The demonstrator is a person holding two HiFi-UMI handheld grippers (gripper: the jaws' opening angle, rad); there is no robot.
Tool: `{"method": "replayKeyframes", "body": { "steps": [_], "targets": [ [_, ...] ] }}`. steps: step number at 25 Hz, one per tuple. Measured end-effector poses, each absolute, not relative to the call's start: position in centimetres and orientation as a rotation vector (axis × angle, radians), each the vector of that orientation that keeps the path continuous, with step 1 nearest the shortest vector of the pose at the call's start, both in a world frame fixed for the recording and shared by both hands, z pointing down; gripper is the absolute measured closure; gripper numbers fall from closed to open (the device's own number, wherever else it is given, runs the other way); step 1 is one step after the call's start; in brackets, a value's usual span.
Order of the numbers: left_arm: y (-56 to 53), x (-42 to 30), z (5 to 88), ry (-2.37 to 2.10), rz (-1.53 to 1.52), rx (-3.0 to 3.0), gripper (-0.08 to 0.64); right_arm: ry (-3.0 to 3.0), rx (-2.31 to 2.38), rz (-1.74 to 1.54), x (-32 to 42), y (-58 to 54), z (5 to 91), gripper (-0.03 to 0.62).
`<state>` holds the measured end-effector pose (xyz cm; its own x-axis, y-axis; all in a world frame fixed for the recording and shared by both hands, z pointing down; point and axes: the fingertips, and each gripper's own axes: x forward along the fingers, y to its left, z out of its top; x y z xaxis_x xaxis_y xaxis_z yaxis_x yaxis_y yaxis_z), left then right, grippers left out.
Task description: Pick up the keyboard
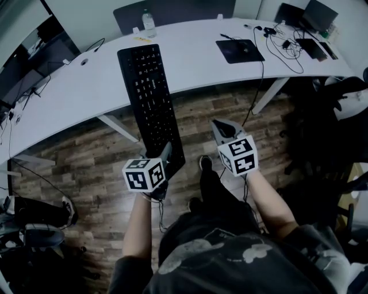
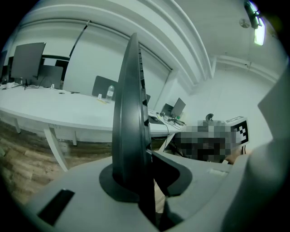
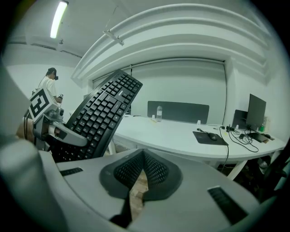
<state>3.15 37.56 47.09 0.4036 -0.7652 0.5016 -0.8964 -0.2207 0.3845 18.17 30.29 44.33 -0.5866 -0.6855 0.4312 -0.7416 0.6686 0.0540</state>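
The black keyboard [image 1: 150,103] hangs in the air in front of the white desk [image 1: 190,60], held at its near end by my left gripper [image 1: 165,161], which is shut on its edge. In the left gripper view the keyboard [image 2: 131,118] stands edge-on between the jaws. My right gripper [image 1: 221,127] is to the right of the keyboard, shut with nothing in it. In the right gripper view the keyboard [image 3: 102,111] shows tilted at the left, and the closed pads [image 3: 156,170] touch each other.
A black mouse pad with a mouse [image 1: 240,50], cables [image 1: 287,49] and a laptop [image 1: 319,14] lie at the desk's right end. A water bottle [image 1: 149,24] stands at the desk's back. A monitor [image 1: 26,63] is at the left. Wooden floor [image 1: 86,166] lies below; desk legs stand near.
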Motion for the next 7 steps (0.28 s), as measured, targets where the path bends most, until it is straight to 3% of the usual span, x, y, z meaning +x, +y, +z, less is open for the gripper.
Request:
{"method": "replayKeyframes", "body": {
  "steps": [7],
  "targets": [
    [42.3, 3.0, 48.5, -1.382, 0.23, 1.989, 0.485, -2.477, 1.103, 0.208, 18.6, 35.4, 45.3, 0.594]
  ]
}}
